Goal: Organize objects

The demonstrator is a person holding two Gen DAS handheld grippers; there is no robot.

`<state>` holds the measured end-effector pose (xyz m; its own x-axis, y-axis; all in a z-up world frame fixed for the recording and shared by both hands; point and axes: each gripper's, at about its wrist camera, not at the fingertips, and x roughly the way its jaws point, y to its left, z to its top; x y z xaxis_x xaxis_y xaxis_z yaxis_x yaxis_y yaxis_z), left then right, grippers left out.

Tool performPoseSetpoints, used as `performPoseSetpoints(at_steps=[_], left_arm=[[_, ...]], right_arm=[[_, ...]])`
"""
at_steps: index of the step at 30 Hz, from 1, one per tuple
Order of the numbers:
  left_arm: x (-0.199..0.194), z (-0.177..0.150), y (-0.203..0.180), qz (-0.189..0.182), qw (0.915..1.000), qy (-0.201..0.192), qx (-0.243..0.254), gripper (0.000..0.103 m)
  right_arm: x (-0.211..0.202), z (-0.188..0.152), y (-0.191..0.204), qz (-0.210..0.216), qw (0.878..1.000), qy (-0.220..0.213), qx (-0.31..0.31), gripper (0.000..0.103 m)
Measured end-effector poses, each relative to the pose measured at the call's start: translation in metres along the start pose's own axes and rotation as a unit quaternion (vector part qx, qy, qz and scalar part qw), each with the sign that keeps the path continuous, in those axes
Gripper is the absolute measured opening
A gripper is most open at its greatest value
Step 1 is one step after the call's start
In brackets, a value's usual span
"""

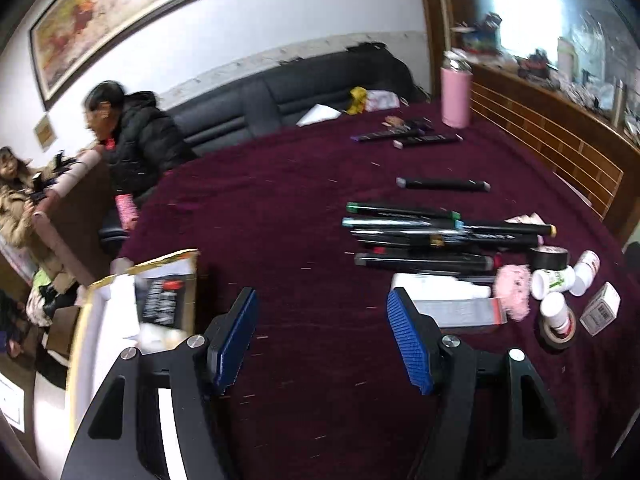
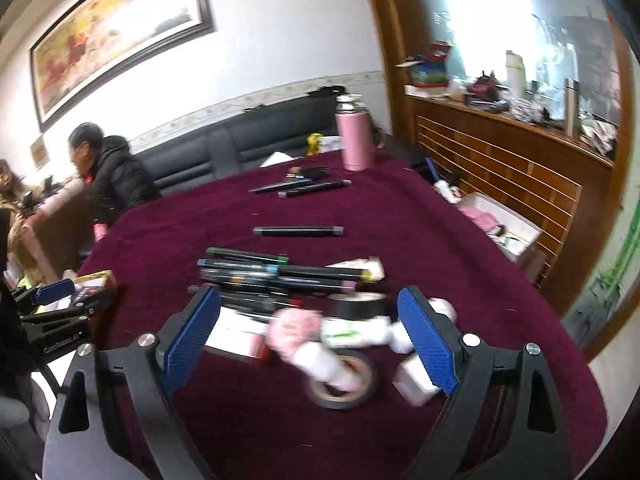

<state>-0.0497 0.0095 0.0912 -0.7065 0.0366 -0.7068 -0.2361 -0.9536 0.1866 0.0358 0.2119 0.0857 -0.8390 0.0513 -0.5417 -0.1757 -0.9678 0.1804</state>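
Several black markers (image 1: pixel 432 232) lie in a loose pile on the dark red tablecloth (image 1: pixel 280 208), with a single marker (image 1: pixel 442 183) beyond them. Right of the pile are small white bottles (image 1: pixel 554 280), a pink fluffy thing (image 1: pixel 512 288), tape rolls (image 1: pixel 558 330) and a small box (image 1: pixel 600 308). My left gripper (image 1: pixel 322 340) hangs open over bare cloth, nothing between its blue pads. My right gripper (image 2: pixel 312 336) is open above the white bottles (image 2: pixel 352 330), the pink fluffy thing (image 2: pixel 296 328) and a tape roll (image 2: pixel 344 380), pads apart from them. The left gripper (image 2: pixel 60 300) shows at the left edge.
An open cardboard box (image 1: pixel 132 308) sits at the table's left edge. A pink flask (image 1: pixel 456 94) stands at the far side, more markers (image 1: pixel 408 138) near it. A white box (image 2: pixel 504 220) lies beside the table on the right. Two people (image 1: pixel 136 140) sit at the left by a black sofa.
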Motion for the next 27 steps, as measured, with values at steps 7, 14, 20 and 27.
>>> performPoseSetpoints(at_steps=[7,14,20,27], left_arm=[[0.064,0.028,-0.022,-0.077,0.9956,0.048,-0.02,0.061],[0.12,0.038,-0.038,-0.14,0.9833,0.114,-0.024,0.06],[0.102,0.015,-0.054,-0.284,0.9444,0.163,-0.022,0.06],[0.056,0.004,-0.061,-0.303,0.9421,0.131,0.061,0.06]], right_arm=[[-0.006,-0.005,-0.066,-0.015,0.999,0.006,0.036,0.091],[-0.002,-0.008,-0.083,0.0,0.999,0.014,0.053,0.091],[0.001,-0.01,-0.076,0.012,0.999,0.018,0.047,0.091],[0.005,-0.015,-0.07,0.025,0.998,0.035,0.037,0.091]])
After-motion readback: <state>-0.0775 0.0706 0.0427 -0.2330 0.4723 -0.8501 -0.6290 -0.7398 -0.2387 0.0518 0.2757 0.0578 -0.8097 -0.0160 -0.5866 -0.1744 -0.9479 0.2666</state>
